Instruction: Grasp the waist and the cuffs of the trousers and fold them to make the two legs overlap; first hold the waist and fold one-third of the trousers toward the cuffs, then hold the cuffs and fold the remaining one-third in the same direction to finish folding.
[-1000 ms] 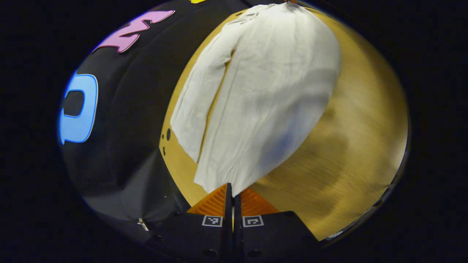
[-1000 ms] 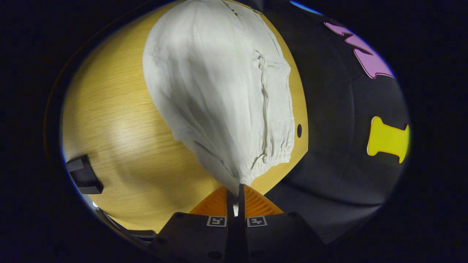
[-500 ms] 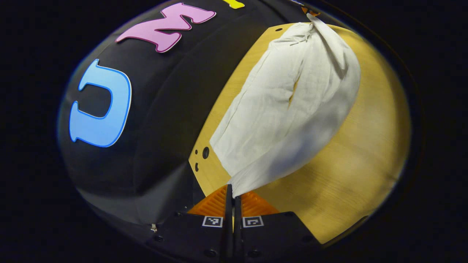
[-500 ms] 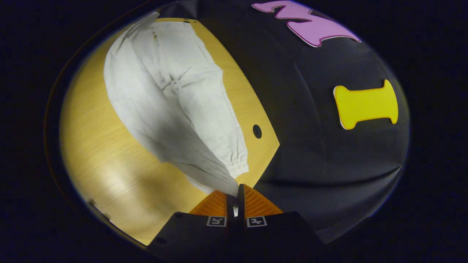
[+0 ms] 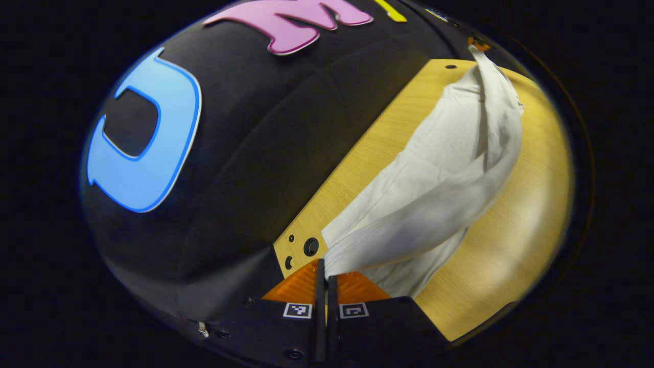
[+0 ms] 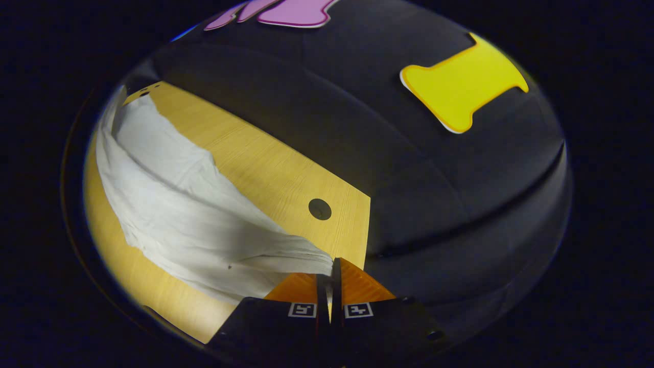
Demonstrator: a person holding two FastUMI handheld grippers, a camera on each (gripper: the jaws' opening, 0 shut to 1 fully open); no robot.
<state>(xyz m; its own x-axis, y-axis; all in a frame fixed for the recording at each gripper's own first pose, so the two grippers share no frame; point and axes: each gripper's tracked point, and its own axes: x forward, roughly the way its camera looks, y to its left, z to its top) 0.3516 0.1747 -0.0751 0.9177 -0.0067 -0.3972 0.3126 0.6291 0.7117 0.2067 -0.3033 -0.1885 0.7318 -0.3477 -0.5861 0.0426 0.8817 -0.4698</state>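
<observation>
One wooden table (image 5: 531, 214) carrying the pale trousers (image 5: 439, 184), draping in a long twisted band near its back edge, by the black booth wall (image 5: 245, 153). Left gripper (image 5: 323, 270) pinching one end of the cloth, fingers pressed together. Right gripper (image 6: 329, 270) likewise clamping the other end, fabric trailing away across the table.

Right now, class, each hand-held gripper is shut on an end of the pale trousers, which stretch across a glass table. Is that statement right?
Not quite. The table is light wood, not glass; its grain shows in the left gripper view. The rest holds: the left hand-held gripper and the right hand-held gripper are each shut on an end of the pale trousers, which stretch across it.
</observation>
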